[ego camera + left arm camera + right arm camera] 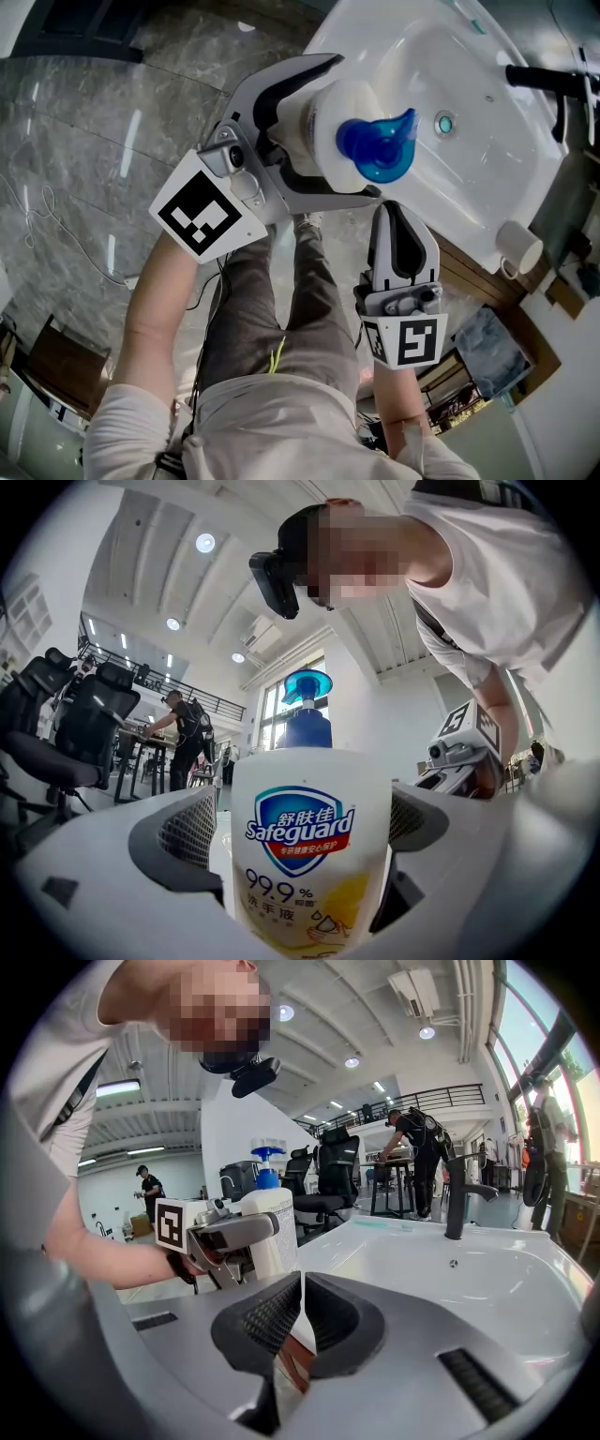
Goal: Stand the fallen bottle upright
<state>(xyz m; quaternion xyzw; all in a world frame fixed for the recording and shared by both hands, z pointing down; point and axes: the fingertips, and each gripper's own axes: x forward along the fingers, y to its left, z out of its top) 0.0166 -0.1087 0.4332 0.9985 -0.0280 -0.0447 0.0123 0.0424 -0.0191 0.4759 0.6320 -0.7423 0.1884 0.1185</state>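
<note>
A white Safeguard soap bottle [328,117] with a blue pump head [380,145] is held in my left gripper [354,127], whose jaws are shut on its body. In the left gripper view the bottle [309,827] fills the gap between the ribbed pads [183,832]. The right gripper view shows the bottle [269,1213] upright beside the sink's left rim, with the left gripper [234,1232] clamped on it; its base is hidden. My right gripper [396,208] hangs below the sink's edge. Its jaws [302,1312] are shut with nothing between them.
A white washbasin [441,56] with a drain hole and a black faucet [548,80] lies to the upper right. A white cup [518,248] sits by its lower edge. Grey marble floor spreads to the left. The person's legs are below me.
</note>
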